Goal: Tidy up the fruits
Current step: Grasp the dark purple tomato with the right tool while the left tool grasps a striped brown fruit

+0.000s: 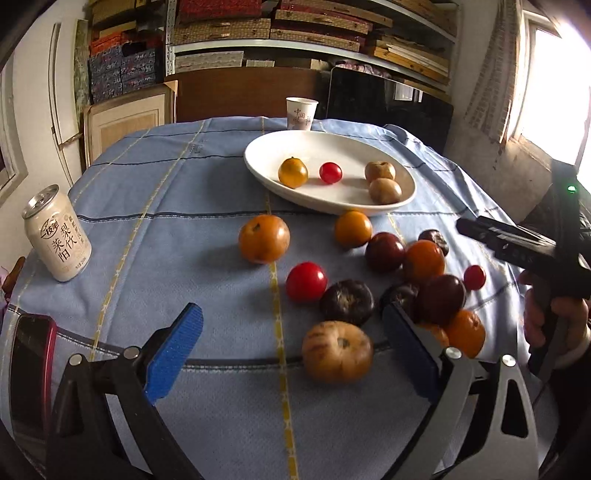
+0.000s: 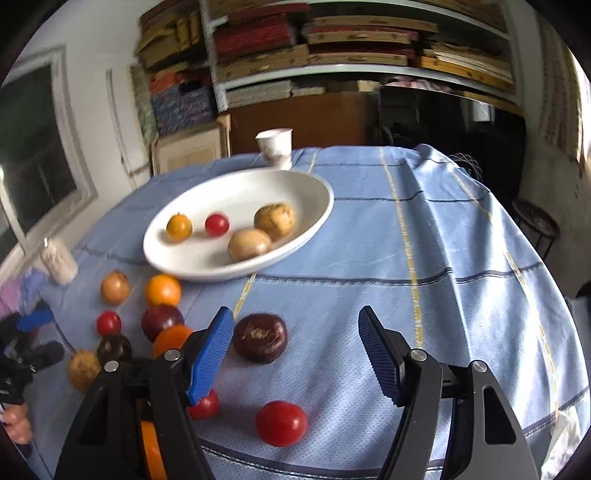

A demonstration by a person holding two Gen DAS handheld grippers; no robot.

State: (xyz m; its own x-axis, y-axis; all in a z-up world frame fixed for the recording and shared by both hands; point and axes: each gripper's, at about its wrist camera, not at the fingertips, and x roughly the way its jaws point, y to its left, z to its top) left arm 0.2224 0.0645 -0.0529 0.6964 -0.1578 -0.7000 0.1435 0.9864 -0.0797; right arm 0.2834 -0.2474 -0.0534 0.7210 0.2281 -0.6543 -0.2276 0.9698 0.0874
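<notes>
1. While both pairs of tongs hang low over the table, the left gripper (image 1: pixel 291 332) has its blue pads wide apart with nothing between them, and the right gripper (image 2: pixel 295 350) is spread just as wide, empty too.
2. At the right edge of the left wrist view, a hand (image 1: pixel 554 321) clasps the black handle of the other tool, which points toward the frame's centre.
3. A tan, striped fruit (image 1: pixel 337 350) lies in the lower middle of that view, between the left pads but not touching either.
4. A dark purple fruit (image 2: pixel 260 338) sits just beside the right tool's left-hand pad; a red tomato (image 2: pixel 282 423) lies below it in the frame.
5. More loose oranges, plums and tomatoes cluster right of centre in the left wrist view.
6. The white oval plate (image 1: pixel 273 147), upper centre, holds one orange, one small tomato and two brown fruits.
7. A blue checked tablecloth (image 1: pixel 166 177) covers the table; a drink can (image 1: pixel 57 240) stands at left, a paper cup (image 1: pixel 301 112) behind the plate, and stacked shelves (image 1: pixel 314 33) fill the back wall.
</notes>
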